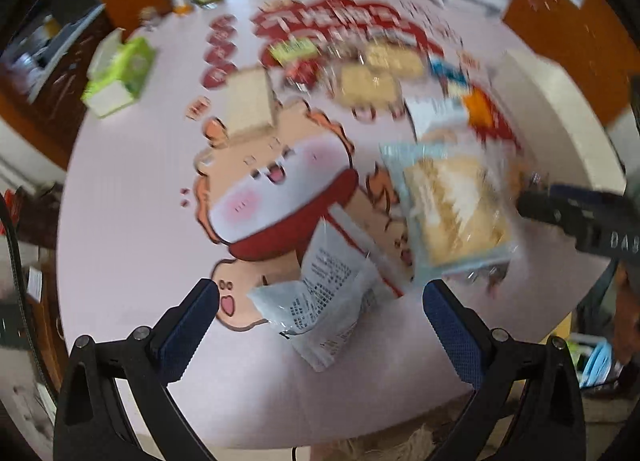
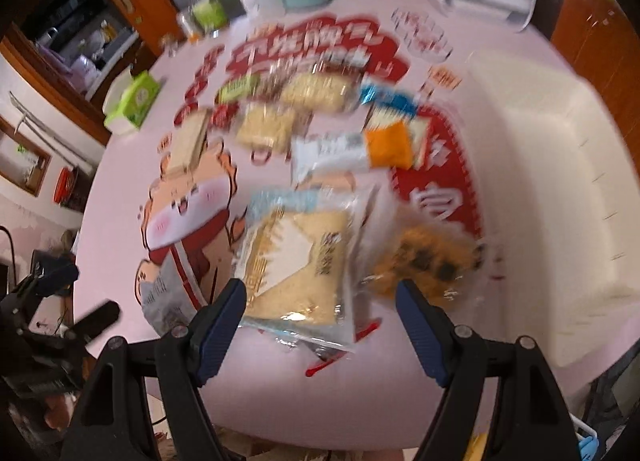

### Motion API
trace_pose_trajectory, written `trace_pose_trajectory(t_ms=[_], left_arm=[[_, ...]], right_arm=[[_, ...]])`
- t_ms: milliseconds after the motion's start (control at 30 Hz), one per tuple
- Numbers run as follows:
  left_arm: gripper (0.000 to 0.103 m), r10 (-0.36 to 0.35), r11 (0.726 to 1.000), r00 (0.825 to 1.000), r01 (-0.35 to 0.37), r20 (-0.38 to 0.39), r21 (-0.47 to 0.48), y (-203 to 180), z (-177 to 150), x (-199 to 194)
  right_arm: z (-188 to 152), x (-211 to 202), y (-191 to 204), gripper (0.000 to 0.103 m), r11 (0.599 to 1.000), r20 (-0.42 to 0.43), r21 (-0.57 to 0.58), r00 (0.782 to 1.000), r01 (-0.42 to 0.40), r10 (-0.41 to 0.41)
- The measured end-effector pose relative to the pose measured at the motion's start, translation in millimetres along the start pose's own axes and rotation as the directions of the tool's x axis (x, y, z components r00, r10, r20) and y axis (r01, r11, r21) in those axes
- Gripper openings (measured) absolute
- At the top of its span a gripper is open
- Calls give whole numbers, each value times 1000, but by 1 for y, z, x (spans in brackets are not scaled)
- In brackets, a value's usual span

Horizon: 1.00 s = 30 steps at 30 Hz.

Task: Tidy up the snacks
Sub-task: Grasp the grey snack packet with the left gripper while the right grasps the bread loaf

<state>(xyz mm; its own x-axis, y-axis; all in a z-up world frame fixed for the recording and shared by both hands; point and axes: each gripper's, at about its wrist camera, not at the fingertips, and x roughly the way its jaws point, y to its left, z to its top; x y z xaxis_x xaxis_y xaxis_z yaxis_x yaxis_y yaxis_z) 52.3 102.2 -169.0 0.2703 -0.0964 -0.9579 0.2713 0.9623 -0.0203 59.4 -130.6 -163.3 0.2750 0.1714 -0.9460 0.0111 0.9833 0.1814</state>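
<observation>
I am at the reaching step, nothing picked yet. My left gripper (image 1: 320,325) stands spread and empty above the white printed packet (image 1: 326,301) at the near edge of the pink table (image 1: 120,221). My right gripper (image 2: 320,317) is also wide and empty, over the bread packet (image 2: 296,261), with the dark-speckled snack bag (image 2: 428,261) just right of it. The white bin (image 2: 540,181) waits at the right. Next, I judge, each needs a squeeze on its packet's edge.

right hand-held gripper (image 2: 320,325): jaws wide | over sandwich packet (image 2: 296,261), apparently not touching | blurred
</observation>
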Motion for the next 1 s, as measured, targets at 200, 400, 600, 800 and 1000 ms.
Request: trace_pose_trajectory(t_ms=[200,400,600,800,1000], left_arm=[[101,-29,997,996,35,-82,69,5,1,43],[101,-62,988,988,81,-144,134,5,1,72],[79,-98,977,975,132,-200,167,3,2,92],[52,-93,971,981,128,-172,203,0,7,87],[48,-98,979,987,119,-127,165,5,14,70]], right_arm=[[4,49,3,78,1000,-74,24,997,-11,13],[11,69,12,78,1000,-74,-9,997,10,-10],[13,83,18,58,1000,-97,-16,995,17,-19],[17,74,21,15,999,-73,8,997,-39,39],[14,49,32,10,1000,-18,5,1000,-19,19]])
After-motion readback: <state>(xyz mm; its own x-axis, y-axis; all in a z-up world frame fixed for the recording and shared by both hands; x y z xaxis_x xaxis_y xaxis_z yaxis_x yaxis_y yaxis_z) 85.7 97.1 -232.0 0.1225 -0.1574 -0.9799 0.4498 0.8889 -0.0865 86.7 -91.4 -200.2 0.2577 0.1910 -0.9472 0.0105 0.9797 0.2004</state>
